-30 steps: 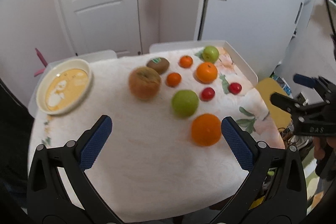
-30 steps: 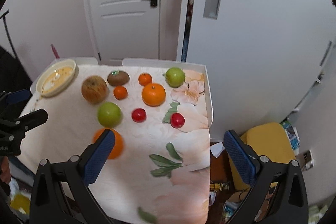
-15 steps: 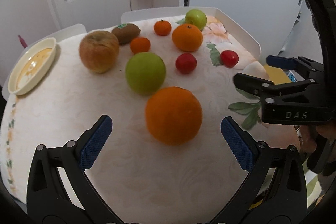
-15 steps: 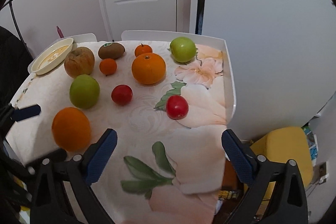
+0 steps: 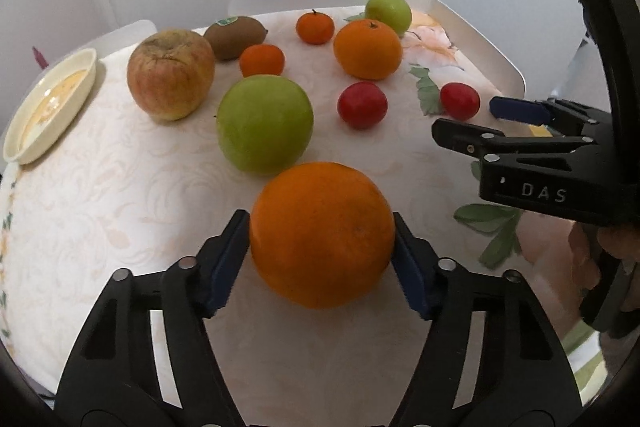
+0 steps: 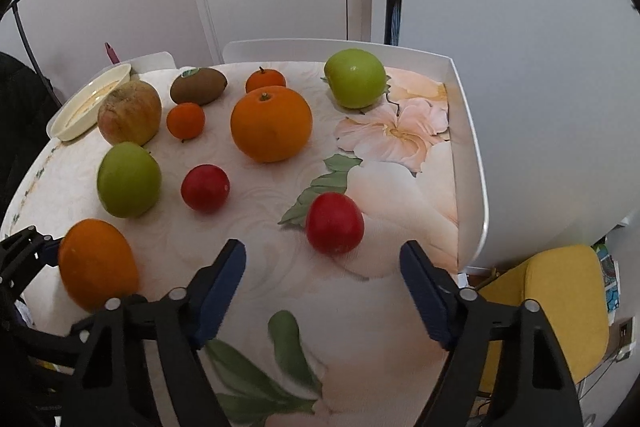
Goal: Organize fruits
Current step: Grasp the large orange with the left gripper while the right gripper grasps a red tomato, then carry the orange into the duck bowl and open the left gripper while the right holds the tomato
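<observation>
Left wrist view: your left gripper (image 5: 322, 247) has just been closing, and its 2 blue-padded fingers (image 5: 224, 263) now sit against both sides of a large round orange (image 5: 322, 233) that rests on the cream, flower-printed tablecloth (image 5: 120, 187). Just behind that orange sits a big green apple (image 5: 264, 123). To its left is a wrinkled red-yellow apple (image 5: 170, 73), and beyond that a cream oval dish (image 5: 52, 103) at the table's left edge. Further back you have a brown kiwi with a sticker (image 5: 236, 37), 2 small tangerines, a second large orange (image 5: 368, 49) and a second green apple (image 5: 388, 12). 2 small red round fruits lie to the right, well apart from each other. Your right gripper (image 5: 476, 123) enters from the right, just beside the nearer red fruit (image 5: 460, 101).

Right wrist view: your right gripper (image 6: 322, 283) has also just been closing, but its jaws stand partly apart with nothing pressed between them. A small red fruit (image 6: 335, 223) lies just ahead of the fingertips, not touched. The other red fruit (image 6: 205, 188) is further left. At the lower left, the gripped orange (image 6: 98, 265) shows between the black arms of your left gripper (image 6: 24, 259). A white raised tray edge (image 6: 472, 163) borders the table's right side, with a yellow seat (image 6: 560, 299) below it.
</observation>
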The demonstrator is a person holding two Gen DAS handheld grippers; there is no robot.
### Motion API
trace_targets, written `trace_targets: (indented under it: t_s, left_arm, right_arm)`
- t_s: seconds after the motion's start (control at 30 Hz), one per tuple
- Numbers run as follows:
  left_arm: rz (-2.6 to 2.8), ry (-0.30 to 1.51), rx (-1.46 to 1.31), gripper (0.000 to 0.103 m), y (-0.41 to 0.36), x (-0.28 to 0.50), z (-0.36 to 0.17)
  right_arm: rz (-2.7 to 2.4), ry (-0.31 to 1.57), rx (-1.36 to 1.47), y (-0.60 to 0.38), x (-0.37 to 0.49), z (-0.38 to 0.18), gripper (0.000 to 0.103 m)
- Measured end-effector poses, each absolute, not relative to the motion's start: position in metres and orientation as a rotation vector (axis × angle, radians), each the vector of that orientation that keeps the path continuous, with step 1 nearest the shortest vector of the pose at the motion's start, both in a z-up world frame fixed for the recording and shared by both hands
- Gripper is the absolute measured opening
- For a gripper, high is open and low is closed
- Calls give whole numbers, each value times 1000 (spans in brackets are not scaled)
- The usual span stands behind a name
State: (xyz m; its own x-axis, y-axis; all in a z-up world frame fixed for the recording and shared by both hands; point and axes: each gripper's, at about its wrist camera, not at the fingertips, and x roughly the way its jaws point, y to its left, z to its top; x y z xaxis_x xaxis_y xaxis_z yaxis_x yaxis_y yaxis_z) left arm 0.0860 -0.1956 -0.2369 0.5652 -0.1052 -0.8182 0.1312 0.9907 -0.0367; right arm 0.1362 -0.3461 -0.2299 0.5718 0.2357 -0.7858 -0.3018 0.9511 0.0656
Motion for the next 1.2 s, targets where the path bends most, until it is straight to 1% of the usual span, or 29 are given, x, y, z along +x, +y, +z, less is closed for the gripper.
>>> trace_targets:
  t_s: [0.07,0.33,0.6,0.7,0.73,0.83,1.03,1.2]
  left_arm:
    - [-144,962,25,66,-197,86,-237]
    - [-134,968,32,65,-201,88,-237]
    - [-127,966,36,65,-200,87,-237]
    - [-121,966,35,65,-198,86,-237]
    - [-117,968,36,65,-197,86,-236]
    - [-108,967,33,64,-195,84,-235]
    - [-86,963,8,64,-184,79,-226]
    - [-63,941,-8,64,-171,74,-205]
  right_arm:
    - [320,909,-81,-346,139,-232,74]
    - [321,905,-115,-344,144,-235,59]
    - [301,897,-107,-346,148,-235,50]
    - [293,894,-107,-346,148,-234,41]
    - [293,892,-107,-346,148,-234,35]
    - [297,887,-119,-343,147,-233,28]
    - [299,862,-149,-337,140,-220,28]
    - [302,840,-138,-333,136,-197,28]
